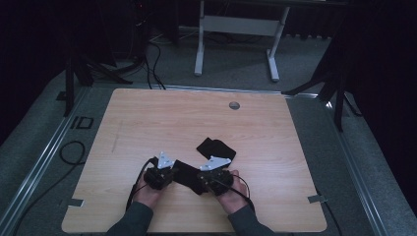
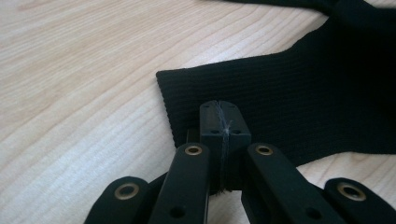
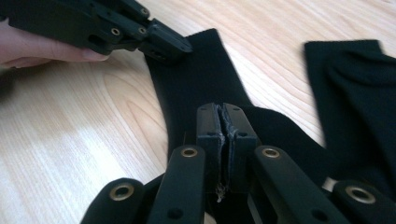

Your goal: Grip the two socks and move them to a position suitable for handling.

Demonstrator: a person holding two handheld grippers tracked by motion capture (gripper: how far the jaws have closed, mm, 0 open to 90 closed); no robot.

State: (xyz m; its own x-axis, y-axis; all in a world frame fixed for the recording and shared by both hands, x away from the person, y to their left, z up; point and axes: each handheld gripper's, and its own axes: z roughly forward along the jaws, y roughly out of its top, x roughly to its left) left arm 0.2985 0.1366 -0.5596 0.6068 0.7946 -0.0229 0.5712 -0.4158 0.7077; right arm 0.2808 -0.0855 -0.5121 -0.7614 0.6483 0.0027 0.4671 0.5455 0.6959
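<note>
We see light wood-grain surface (image 2: 84,70) with smooth matt finish, black ribbed knit cloth (image 2: 289,102), matt and soft, matt black plastic gripper (image 2: 219,121) links with brass-coloured rivets, grey carpet floor (image 1: 236,69).

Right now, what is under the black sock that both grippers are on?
Under the black sock lies the bare wooden table. The sock hides the wood beneath it. The left gripper and right gripper are shut at it.
</note>
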